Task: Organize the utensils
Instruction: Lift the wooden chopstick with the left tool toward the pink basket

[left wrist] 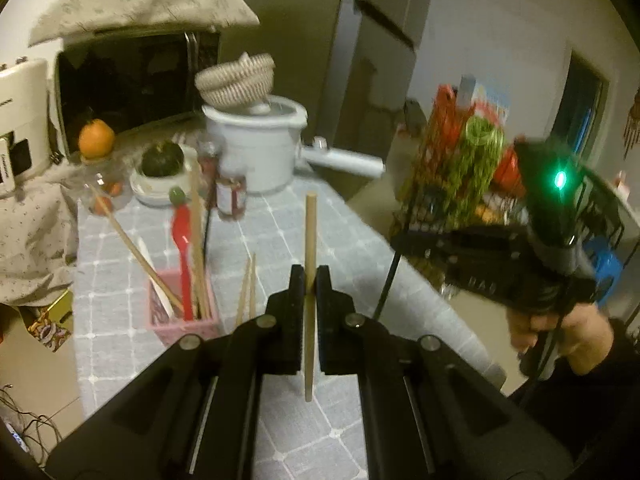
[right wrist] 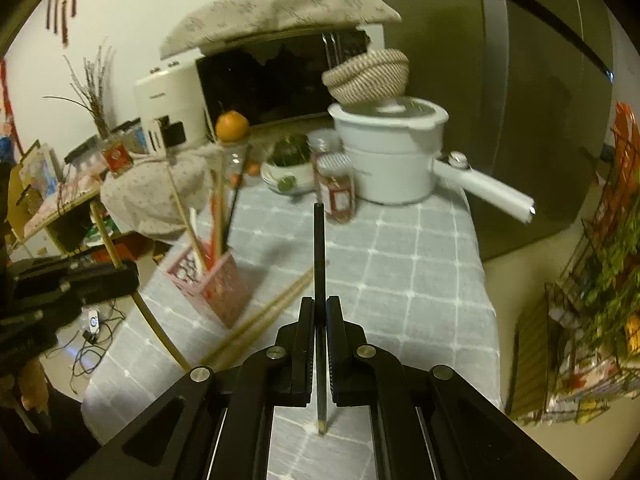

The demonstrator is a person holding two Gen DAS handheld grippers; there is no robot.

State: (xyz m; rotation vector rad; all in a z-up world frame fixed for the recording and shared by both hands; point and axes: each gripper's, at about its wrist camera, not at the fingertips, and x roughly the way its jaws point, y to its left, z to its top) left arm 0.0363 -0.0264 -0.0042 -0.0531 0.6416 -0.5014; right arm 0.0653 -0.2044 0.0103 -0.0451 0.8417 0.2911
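My left gripper [left wrist: 308, 280] is shut on a light wooden chopstick [left wrist: 310, 240], held upright above the grey checked tablecloth [left wrist: 280, 232]. My right gripper [right wrist: 321, 308] is shut on a black chopstick [right wrist: 319, 256], also upright. A pink utensil holder [left wrist: 182, 312] stands left of the left gripper with several wooden chopsticks, a red utensil [left wrist: 182, 236] and a white one in it; it also shows in the right wrist view [right wrist: 212, 280]. Two wooden chopsticks [right wrist: 264, 320] lie on the cloth beside the holder. The right gripper's body [left wrist: 500, 264] shows at the right of the left wrist view.
At the table's far end stand a white pot with a long handle [right wrist: 392, 160], a woven basket [right wrist: 368, 76] on its lid, a red-labelled jar [right wrist: 336, 192], a white bowl [right wrist: 286, 176], an orange [right wrist: 231, 125] and a microwave [right wrist: 272, 80]. A wire rack [left wrist: 452, 176] stands right of the table.
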